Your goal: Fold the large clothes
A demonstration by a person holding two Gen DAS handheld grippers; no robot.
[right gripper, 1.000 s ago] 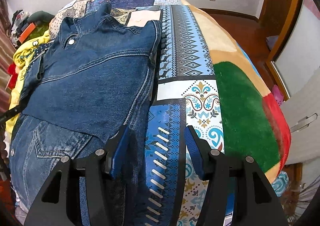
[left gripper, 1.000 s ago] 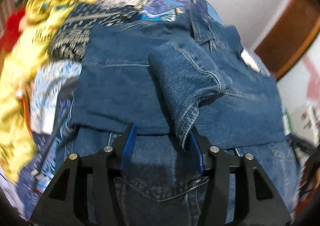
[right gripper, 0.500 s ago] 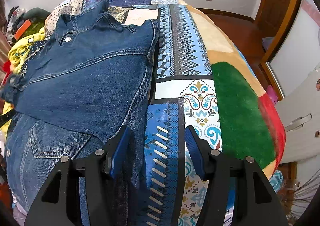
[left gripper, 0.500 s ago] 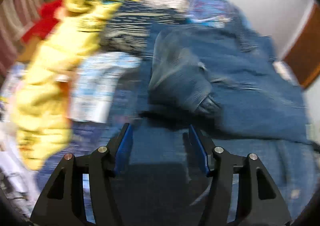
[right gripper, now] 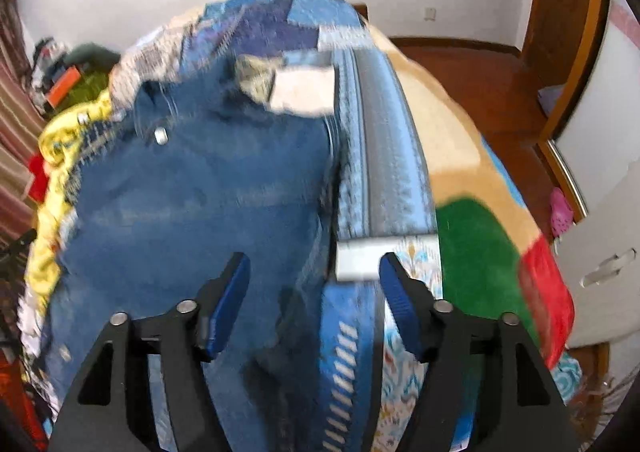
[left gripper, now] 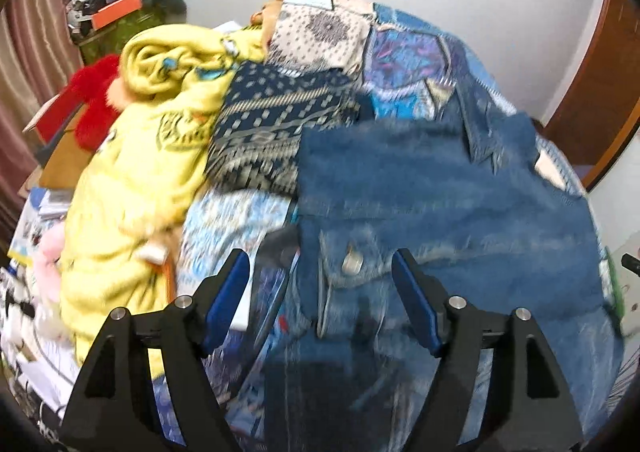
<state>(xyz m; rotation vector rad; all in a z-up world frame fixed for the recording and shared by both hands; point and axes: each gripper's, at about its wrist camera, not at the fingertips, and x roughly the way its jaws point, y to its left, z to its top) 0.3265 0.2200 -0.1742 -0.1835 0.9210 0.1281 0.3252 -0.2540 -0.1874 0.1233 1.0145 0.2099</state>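
Both hand-held grippers have pulled back from the cloth since the earlier frames, and the denim sleeve that the left one pinched a second ago now lies folded across the jacket.

Left wrist view: the left hand-held gripper (left gripper: 320, 280) has just been opening; its blue pads stand spread, nothing pinched between them, above the denim jacket (left gripper: 440, 204). The jacket lies flat on the bed (left gripper: 408, 56), which is covered in a patchwork quilt. Its long axis runs from the gripper away toward the far wall, collar at the far end. A metal button (left gripper: 352, 261) shows near the gripper. A yellow garment (left gripper: 136, 180) is heaped to the jacket's left, beside a dark patterned cloth (left gripper: 272, 124).

Right wrist view: the right hand-held gripper (right gripper: 314, 278) has also just been opening, pads spread and empty, over the jacket's (right gripper: 200, 192) right edge where it meets the quilt (right gripper: 384, 156). The collar points away toward the wall. The picture is blurred.
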